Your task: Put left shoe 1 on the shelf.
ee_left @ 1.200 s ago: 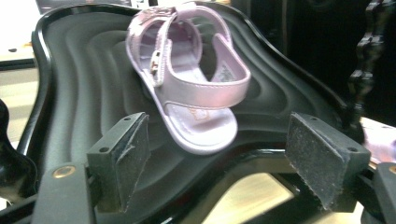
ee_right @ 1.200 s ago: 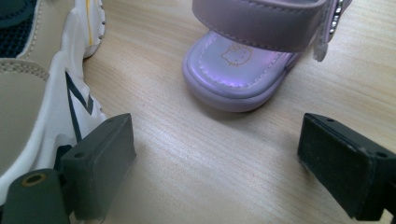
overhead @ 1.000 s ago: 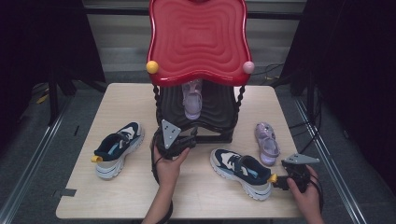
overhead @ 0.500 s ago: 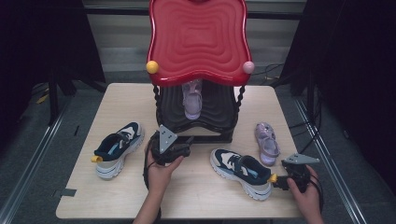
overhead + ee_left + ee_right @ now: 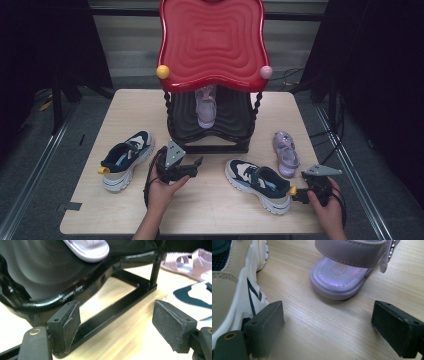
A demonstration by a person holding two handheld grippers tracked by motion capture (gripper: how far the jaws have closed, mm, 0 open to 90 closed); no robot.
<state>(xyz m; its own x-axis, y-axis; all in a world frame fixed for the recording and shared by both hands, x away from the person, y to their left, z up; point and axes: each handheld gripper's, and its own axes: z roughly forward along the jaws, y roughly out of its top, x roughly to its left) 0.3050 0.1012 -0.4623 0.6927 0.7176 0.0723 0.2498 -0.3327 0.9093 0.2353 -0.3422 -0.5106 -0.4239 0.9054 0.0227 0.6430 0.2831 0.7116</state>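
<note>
My left gripper (image 5: 196,164) hovers low over the table in front of the shoe rack (image 5: 210,131); its jaws stand open with nothing between them. The left gripper view has this gripper (image 5: 116,325) facing the rack's black base bar (image 5: 117,306). A lilac sandal (image 5: 205,104) lies on the black lower shelf. Its twin, a second lilac sandal (image 5: 285,153), lies on the table at the right. My right gripper (image 5: 309,184) rests at the front right, open and empty. In its own view the right gripper (image 5: 328,327) points at that sandal's heel (image 5: 342,277).
A navy and white sneaker (image 5: 124,159) lies at the left of the wooden table (image 5: 210,215). Another sneaker (image 5: 258,184) lies just left of my right gripper, its sole (image 5: 242,295) close to the left jaw. The rack's red top (image 5: 212,42) overhangs the shelf.
My left gripper has drawn back from the rack toward the front left and sunk a little. The right gripper and the shoes have stayed put.
</note>
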